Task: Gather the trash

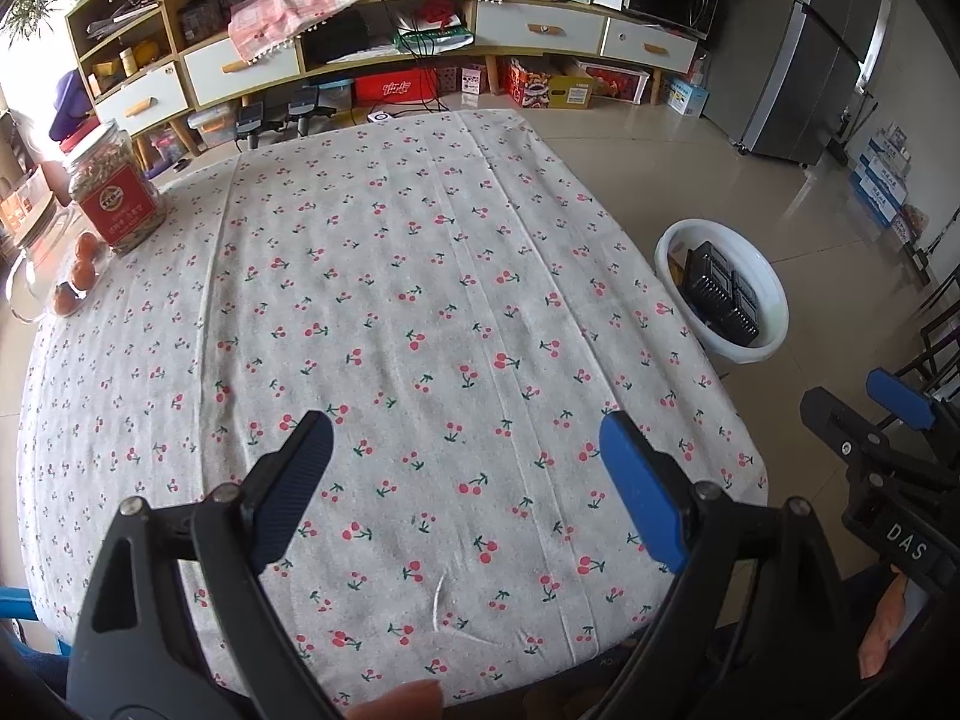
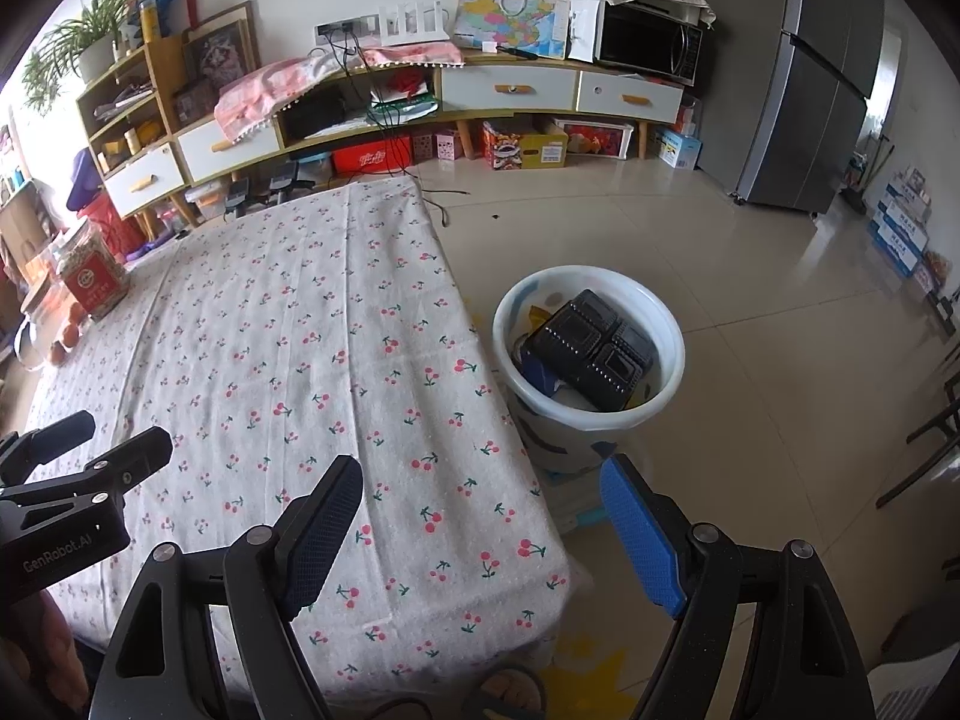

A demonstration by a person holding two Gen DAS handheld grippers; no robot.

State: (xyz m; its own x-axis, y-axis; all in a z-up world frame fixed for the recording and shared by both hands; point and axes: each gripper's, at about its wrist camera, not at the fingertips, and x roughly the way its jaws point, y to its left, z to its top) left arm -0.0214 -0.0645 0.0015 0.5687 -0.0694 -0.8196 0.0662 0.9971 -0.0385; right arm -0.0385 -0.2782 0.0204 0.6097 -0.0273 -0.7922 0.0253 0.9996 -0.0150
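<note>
the left gripper hangs over the near end of the bench, its fingers spread wide apart with nothing between them, only the cherry-print cloth below. the right gripper is at the bench's near corner on the 3 o'clock side, its fingers also wide apart and empty, one over the cloth and one over the tiled floor. the trash sits in the white bucket on the floor, just beside the bench at about 3 o'clock of it; inside lie black plastic trays over some blue and yellow scraps. on the bench's far corner at about 10 o'clock stands a jar with a red label, with a few orange fruits next to a glass bowl just nearer. a long low cabinet runs along the wall at 12 o'clock, and a grey fridge stands at about 2 o'clock.
</note>
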